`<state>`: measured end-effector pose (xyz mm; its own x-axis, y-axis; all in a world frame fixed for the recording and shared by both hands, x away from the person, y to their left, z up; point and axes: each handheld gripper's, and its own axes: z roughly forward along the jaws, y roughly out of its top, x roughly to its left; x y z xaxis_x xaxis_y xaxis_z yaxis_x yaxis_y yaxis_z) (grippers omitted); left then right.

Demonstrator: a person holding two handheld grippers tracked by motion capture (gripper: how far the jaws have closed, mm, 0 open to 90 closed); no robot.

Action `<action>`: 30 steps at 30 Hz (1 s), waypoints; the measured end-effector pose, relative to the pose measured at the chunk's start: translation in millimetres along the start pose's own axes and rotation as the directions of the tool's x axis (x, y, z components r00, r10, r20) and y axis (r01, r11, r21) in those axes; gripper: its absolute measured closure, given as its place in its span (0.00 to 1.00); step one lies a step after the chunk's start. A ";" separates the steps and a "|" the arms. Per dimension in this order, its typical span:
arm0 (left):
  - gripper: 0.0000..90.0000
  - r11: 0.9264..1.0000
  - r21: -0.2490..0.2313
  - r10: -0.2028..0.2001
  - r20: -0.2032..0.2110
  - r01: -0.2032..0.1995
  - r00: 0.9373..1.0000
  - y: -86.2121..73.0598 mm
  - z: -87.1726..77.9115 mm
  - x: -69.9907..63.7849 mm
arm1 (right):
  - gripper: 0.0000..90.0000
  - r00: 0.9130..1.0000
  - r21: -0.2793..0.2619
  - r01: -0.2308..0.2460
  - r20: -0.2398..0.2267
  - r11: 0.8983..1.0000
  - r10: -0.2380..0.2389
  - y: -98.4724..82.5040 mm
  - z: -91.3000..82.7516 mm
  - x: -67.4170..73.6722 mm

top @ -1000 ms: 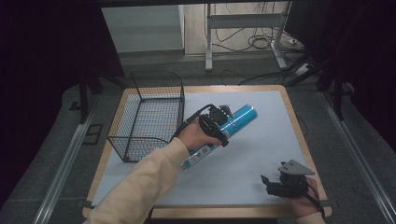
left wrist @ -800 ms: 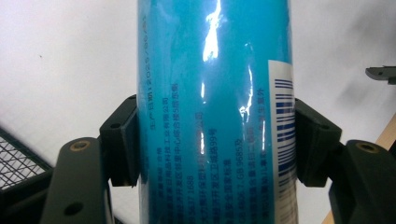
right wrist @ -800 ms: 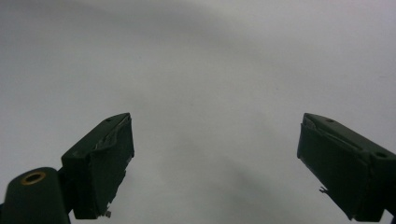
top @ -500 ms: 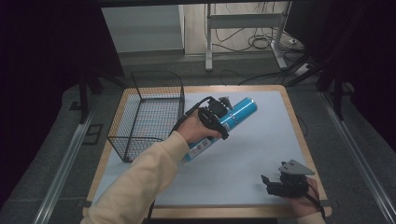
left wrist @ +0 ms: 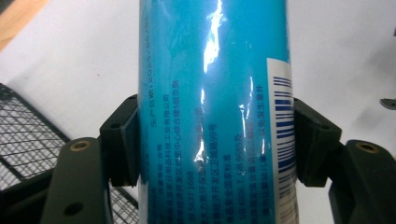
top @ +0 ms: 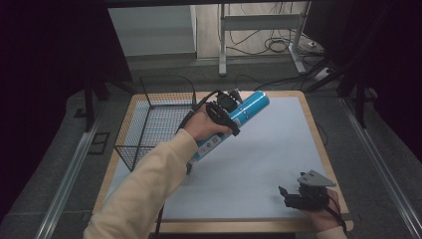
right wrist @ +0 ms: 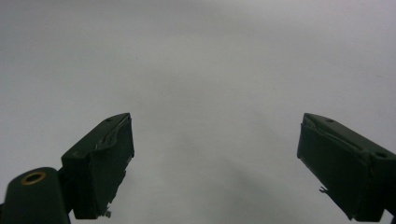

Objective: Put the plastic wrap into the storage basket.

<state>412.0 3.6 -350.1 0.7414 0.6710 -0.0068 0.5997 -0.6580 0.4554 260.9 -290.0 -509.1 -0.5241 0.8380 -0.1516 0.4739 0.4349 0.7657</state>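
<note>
Held in the left gripper: a long, glossy blue cylinder can with a white printed label, clamped across its middle by both black jaws and lifted clear of the table, tilted, upper end pointing away from the person, just beside the black wire-mesh basket of rectangular shape.

Seen from the left gripper view: smooth shiny blue can with light reflections, small printed characters and a barcode on a white strip at its right side; matte black plastic pads pressed flat against both sides of it; a corner of the fine mesh basket at lower left.

Seen from the high view instead: the whole can, the white sheet over the wooden-rimmed table, a cream sleeve, and the right gripper resting low at the near right corner, well apart from the can.

From the right gripper view: right gripper with 2 jaws spread wide, nothing between them, plain white surface beneath.
</note>
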 end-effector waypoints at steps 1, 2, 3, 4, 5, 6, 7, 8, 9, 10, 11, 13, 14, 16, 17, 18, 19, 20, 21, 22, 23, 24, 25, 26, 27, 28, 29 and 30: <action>0.35 1.000 0.000 -0.002 -0.004 0.002 1.000 0.4 -0.4 1.4 | 0.13 1.000 -0.001 -0.001 0.000 1.000 0.001 0.1 -0.2 0.0; 0.35 1.000 0.000 -0.006 -0.006 0.006 1.000 0.7 -0.6 2.7 | 0.13 1.000 -0.002 -0.001 0.000 1.000 0.001 0.2 -0.3 0.0; 0.35 1.000 0.002 -0.005 -0.007 0.005 1.000 1.1 -0.9 4.2 | 0.13 1.000 -0.003 -0.002 0.001 1.000 0.002 0.2 -0.5 0.0; 0.35 1.000 0.002 -0.007 -0.009 0.007 1.000 1.2 -0.9 5.1 | 0.13 1.000 -0.004 -0.003 0.002 1.000 0.003 0.3 -0.7 -0.1; 0.35 1.000 0.001 -0.009 -0.011 0.009 1.000 1.3 -0.9 6.3 | 0.13 1.000 -0.005 -0.004 0.002 1.000 0.004 0.3 -0.8 0.0; 0.35 1.000 0.000 -0.013 -0.013 0.013 1.000 1.5 -1.1 7.8 | 0.13 1.000 -0.005 -0.005 0.001 1.000 0.005 0.4 -1.0 -0.1; 0.35 1.000 0.001 -0.012 -0.013 0.012 1.000 1.5 -1.3 8.9 | 0.13 1.000 -0.007 -0.004 0.003 1.000 0.004 0.4 -1.2 -0.2; 0.35 1.000 -0.001 -0.018 -0.011 0.018 1.000 1.5 -1.3 9.9 | 0.13 1.000 -0.008 -0.004 0.003 1.000 0.004 0.4 -1.3 -0.2; 0.35 1.000 0.002 -0.017 -0.014 0.017 1.000 1.5 -1.6 10.8 | 0.13 1.000 -0.008 -0.004 0.002 1.000 0.004 0.5 -1.4 -0.2; 0.35 1.000 0.002 -0.019 -0.015 0.019 1.000 1.4 -1.7 11.2 | 0.13 1.000 -0.008 -0.005 0.002 1.000 0.006 0.5 -1.5 -0.1; 0.35 1.000 0.003 -0.019 -0.018 0.019 1.000 1.5 -2.0 12.1 | 0.13 1.000 -0.009 -0.005 0.002 1.000 0.005 0.6 -1.4 0.0; 0.35 1.000 0.003 -0.017 -0.021 0.017 1.000 1.5 -3.0 14.4 | 0.13 1.000 -0.009 -0.005 0.002 1.000 0.005 0.6 -1.5 0.1; 0.35 1.000 0.003 -0.018 -0.022 0.018 1.000 1.6 -3.4 15.0 | 0.13 1.000 -0.010 -0.005 0.002 1.000 0.005 0.6 -1.5 0.1; 0.35 1.000 -0.002 -0.022 -0.026 0.022 0.999 1.5 -4.2 16.7 | 0.13 1.000 -0.010 -0.005 0.004 1.000 0.005 0.7 -1.6 0.0; 0.35 1.000 -0.001 -0.022 -0.028 0.022 0.999 1.6 -4.8 17.7 | 0.13 1.000 -0.011 -0.004 0.005 1.000 0.004 0.6 -1.6 -0.1; 0.35 1.000 0.002 -0.020 -0.033 0.020 0.999 1.6 -5.7 18.7 | 0.13 1.000 -0.012 -0.004 0.005 1.000 0.004 0.6 -1.6 -0.2; 0.35 1.000 0.000 -0.022 -0.035 0.022 0.999 1.8 -6.5 19.6 | 0.13 1.000 -0.012 -0.005 0.005 1.000 0.005 0.6 -1.7 -0.2; 0.35 1.000 -0.001 -0.021 -0.037 0.021 0.999 1.8 -7.6 20.9 | 0.13 1.000 -0.012 -0.004 0.005 1.000 0.004 0.6 -1.6 -0.3; 0.35 1.000 -0.001 -0.021 -0.037 0.021 0.999 1.8 -7.6 20.9 | 0.13 1.000 -0.012 -0.004 0.005 1.000 0.004 0.6 -1.6 -0.3; 0.35 1.000 -0.006 -0.023 -0.038 0.023 0.999 1.9 -9.0 22.5 | 0.13 1.000 -0.011 -0.005 0.006 1.000 0.005 0.6 -1.6 -0.3; 0.35 1.000 -0.011 -0.027 -0.040 0.026 0.999 2.1 -10.2 23.7 | 0.13 1.000 -0.010 -0.009 0.004 1.000 0.009 0.5 -1.7 -0.5; 0.35 1.000 -0.005 -0.020 -0.048 0.019 0.999 2.5 -13.4 26.4 | 0.13 1.000 -0.010 -0.007 0.005 1.000 0.008 0.4 -1.6 -0.6; 0.35 1.000 -0.007 -0.022 -0.052 0.021 0.998 2.9 -15.2 28.3 | 0.13 1.000 -0.010 -0.008 0.006 1.000 0.008 0.4 -1.6 -0.6; 0.35 1.000 -0.008 -0.024 -0.053 0.023 0.998 3.1 -16.3 29.5 | 0.13 1.000 -0.010 -0.009 0.005 1.000 0.009 0.5 -1.6 -0.6; 0.35 1.000 -0.011 -0.028 -0.056 0.027 0.998 3.3 -17.6 31.1 | 0.13 1.000 -0.012 -0.009 0.006 1.000 0.009 0.4 -1.5 -0.5; 0.35 0.999 -0.014 -0.032 -0.059 0.032 0.998 3.5 -18.6 32.5 | 0.13 1.000 -0.012 -0.007 0.007 1.000 0.007 0.5 -1.4 -0.6; 0.35 0.999 -0.012 -0.032 -0.061 0.032 0.998 3.7 -19.5 34.3 | 0.13 1.000 -0.013 -0.005 0.008 1.000 0.005 0.6 -1.6 -0.8; 0.35 0.999 -0.016 -0.035 -0.065 0.034 0.997 3.7 -19.9 35.6 | 0.13 1.000 -0.014 -0.006 0.009 1.000 0.006 0.7 -1.7 -0.8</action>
<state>434.6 31.9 -331.0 0.6988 0.7145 0.0349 0.6197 -0.6290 0.4693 260.5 -291.0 -507.4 -0.5152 0.8434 -0.1527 0.4670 0.4256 0.7751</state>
